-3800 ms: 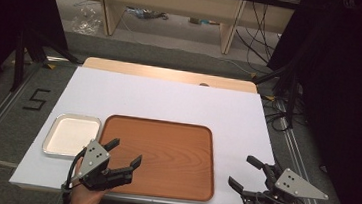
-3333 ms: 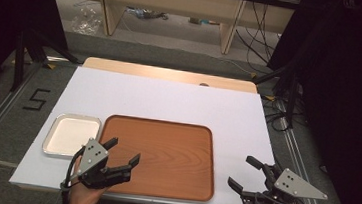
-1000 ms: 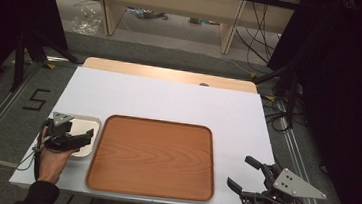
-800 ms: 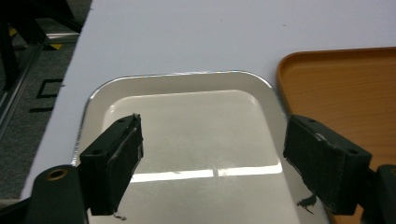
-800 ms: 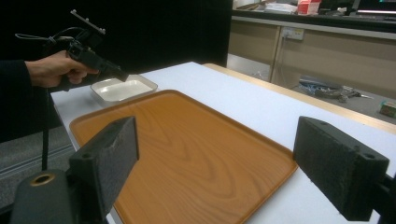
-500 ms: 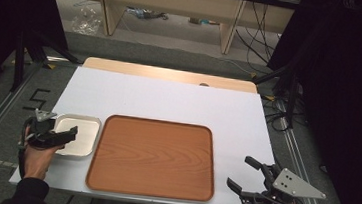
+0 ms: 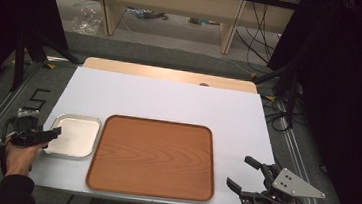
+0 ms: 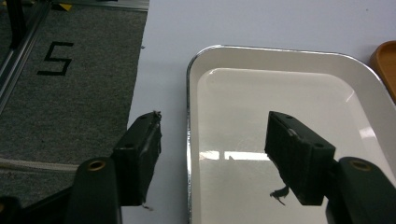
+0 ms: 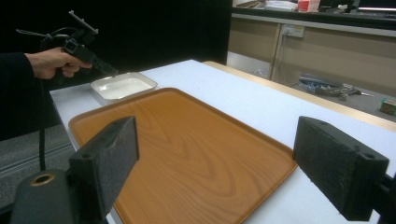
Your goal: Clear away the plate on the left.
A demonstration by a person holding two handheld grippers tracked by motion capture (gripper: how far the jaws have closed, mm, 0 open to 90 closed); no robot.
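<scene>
A small white metal tray (image 7: 74, 134) lies empty at the table's front left, beside a large wooden tray (image 7: 151, 157). My left gripper (image 7: 51, 134) reaches in from the left at the small tray's left edge. In the left gripper view its jaws (image 8: 215, 123) straddle the tray's left rim (image 8: 188, 140): one outside over the table, one over the tray's inside. The jaws have just been closing, and the pads stand apart from the rim. My right gripper (image 7: 240, 172) rests open and empty at the front right, beside the wooden tray (image 9: 187, 140).
A white sheet (image 7: 169, 98) covers the table, with a wooden strip along the far edge. Grey floor with a "5" mark (image 8: 55, 58) lies just left of the table. The right gripper view shows the left hand and gripper (image 9: 105, 70) at the small tray (image 9: 122, 86).
The left hand has moved from the wooden tray's front left corner out to the small tray's left edge, and its jaws have narrowed around the rim. The right gripper has stayed put.
</scene>
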